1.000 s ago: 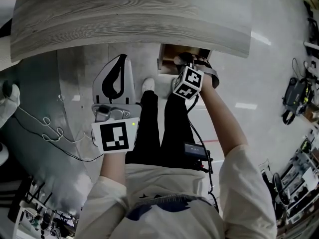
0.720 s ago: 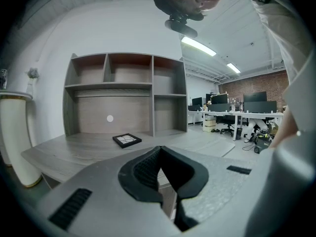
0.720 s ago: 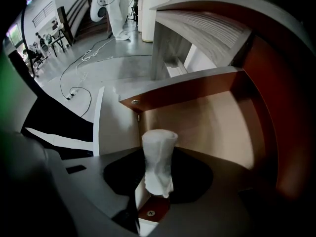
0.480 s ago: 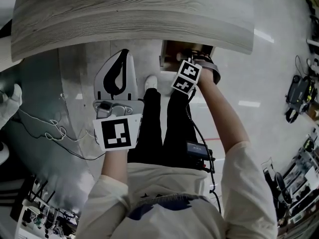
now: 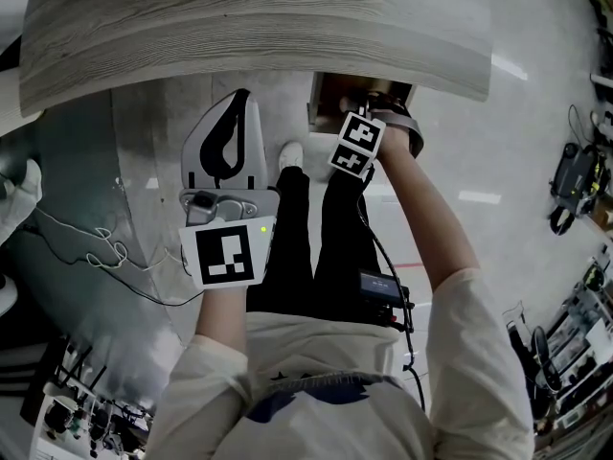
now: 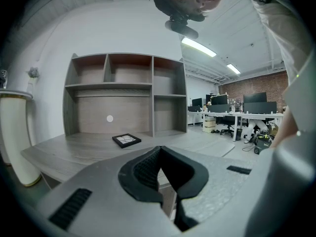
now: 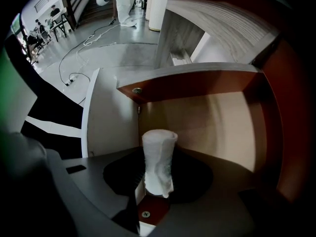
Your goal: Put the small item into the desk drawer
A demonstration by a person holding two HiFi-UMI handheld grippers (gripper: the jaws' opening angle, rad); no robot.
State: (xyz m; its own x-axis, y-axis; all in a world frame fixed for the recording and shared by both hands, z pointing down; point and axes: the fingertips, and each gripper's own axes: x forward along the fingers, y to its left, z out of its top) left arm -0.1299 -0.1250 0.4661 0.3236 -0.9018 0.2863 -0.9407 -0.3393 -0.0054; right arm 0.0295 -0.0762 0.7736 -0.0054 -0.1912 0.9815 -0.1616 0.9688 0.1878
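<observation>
At left, below the grey wood-grain desk [image 5: 239, 36], the left gripper [image 6: 159, 149] has its ribbed black jaws pressed together at the tips, empty. At right, the right gripper [image 7: 157, 184] pinches a fuzzy white roll [image 7: 159, 157], a soft cylinder pointing into the open drawer [image 7: 197, 87] with reddish-brown walls and a pale floor.

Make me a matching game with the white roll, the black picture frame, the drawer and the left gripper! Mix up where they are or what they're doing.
Things:
1. white roll
2. black picture frame
3. drawer
4. left gripper

Places or states:
A. lying flat on the desk
B. pulled open
C. shut, holding nothing
D. gripped by the right gripper

Pairs: 1-D, 2-A, 3-B, 4-C
</observation>
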